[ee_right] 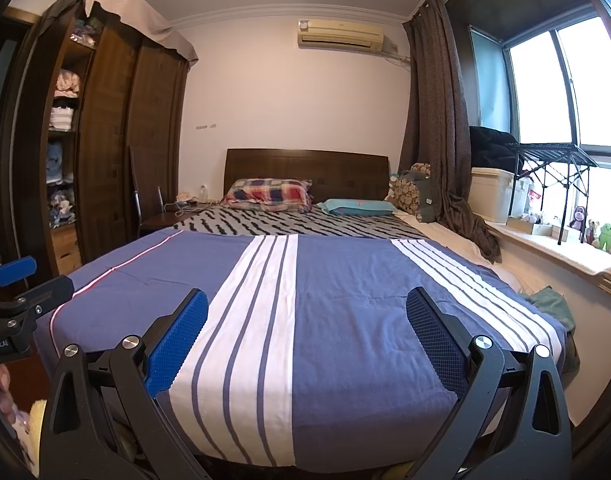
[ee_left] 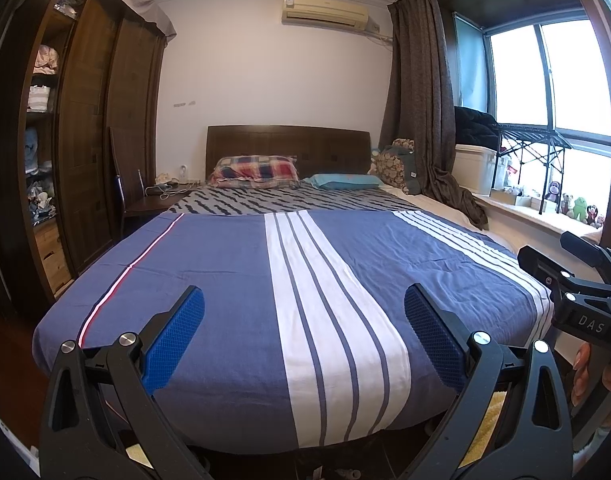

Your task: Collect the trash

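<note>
— Trash: where is it lying?

— I cannot tell you; neither wrist view lets me pick it out. You are facing the foot edge of the bed [ee_left: 225, 264], which has a blue cover with white stripes running toward the headboard.

— And what are my tools doing?

— Your left tool [ee_left: 304, 292] hangs over the foot edge with its blue pads wide apart, gripping nothing. Your right tool [ee_right: 307, 294] is the same, spread wide and empty, a little nearer the bed's right edge. The two sit side by side, and each shows at the margin of the other's view.

— What lies on the bed?

— At the head edge there is a plaid pillow [ee_left: 253, 170] with a teal pillow [ee_left: 341, 181] just beside it, both on a zebra-patterned sheet. A green cloth [ee_right: 551, 300] is bunched at the bed's right edge, near the foot corner.

— And around it?

— A dark wooden wardrobe [ee_left: 85, 140] stands along the left side. On the right is a brown curtain [ee_left: 421, 100], and small plush toys [ee_right: 605, 236] sit on the window sill.
</note>
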Demonstrator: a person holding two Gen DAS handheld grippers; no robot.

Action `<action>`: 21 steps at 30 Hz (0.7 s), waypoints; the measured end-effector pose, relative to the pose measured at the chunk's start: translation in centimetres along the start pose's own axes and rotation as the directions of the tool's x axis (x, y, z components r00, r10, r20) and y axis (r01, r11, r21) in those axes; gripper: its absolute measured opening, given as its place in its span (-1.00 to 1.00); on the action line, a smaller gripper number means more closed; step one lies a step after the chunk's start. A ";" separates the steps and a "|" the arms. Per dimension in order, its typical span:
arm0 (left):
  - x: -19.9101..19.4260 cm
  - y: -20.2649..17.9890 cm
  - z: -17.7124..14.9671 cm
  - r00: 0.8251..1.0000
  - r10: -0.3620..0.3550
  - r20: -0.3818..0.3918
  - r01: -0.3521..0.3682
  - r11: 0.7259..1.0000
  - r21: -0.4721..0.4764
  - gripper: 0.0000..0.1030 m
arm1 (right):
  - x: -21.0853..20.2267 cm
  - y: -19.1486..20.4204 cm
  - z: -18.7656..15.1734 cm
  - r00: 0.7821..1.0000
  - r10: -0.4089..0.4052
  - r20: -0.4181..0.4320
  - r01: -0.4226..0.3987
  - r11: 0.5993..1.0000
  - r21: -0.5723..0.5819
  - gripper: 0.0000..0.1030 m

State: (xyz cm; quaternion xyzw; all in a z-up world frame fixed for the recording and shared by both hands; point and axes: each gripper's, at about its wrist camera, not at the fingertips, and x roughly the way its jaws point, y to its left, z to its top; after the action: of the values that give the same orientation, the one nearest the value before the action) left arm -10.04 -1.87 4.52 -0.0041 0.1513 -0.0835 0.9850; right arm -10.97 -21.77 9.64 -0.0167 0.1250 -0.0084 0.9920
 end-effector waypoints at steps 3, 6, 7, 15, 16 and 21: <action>0.0 0.0 0.0 1.000 0.001 0.000 -0.001 1.000 0.000 0.85 | 0.0 0.1 -0.1 1.000 -0.001 -0.001 0.001 1.000 0.001 0.93; 0.0 0.0 0.0 1.000 0.002 0.000 -0.002 1.000 0.000 0.85 | 0.0 0.3 -0.2 1.000 0.000 -0.001 0.000 1.000 0.002 0.93; 0.0 0.0 0.0 1.000 0.002 0.000 -0.002 1.000 -0.001 0.84 | -0.1 0.4 -0.2 1.000 0.000 0.000 0.000 1.000 0.003 0.93; 0.0 -0.3 -0.3 1.000 0.007 -0.007 -0.007 1.000 -0.003 0.85 | 0.0 0.7 -0.6 1.000 -0.001 -0.005 0.001 1.000 0.015 0.93; 0.0 -0.3 -0.3 1.000 0.007 -0.007 -0.007 1.000 -0.003 0.85 | 0.0 0.6 -0.6 1.000 -0.001 -0.006 0.001 1.000 0.016 0.93; 0.0 -0.5 -0.3 1.000 0.019 -0.012 -0.019 1.000 0.000 0.85 | 0.0 0.4 -0.7 1.000 -0.004 -0.010 0.004 1.000 0.021 0.93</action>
State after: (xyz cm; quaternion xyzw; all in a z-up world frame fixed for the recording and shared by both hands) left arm -10.18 -2.35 4.24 -0.0023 0.1574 -0.0742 0.9847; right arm -11.11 -21.34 8.94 -0.0064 0.1298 -0.0116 0.9915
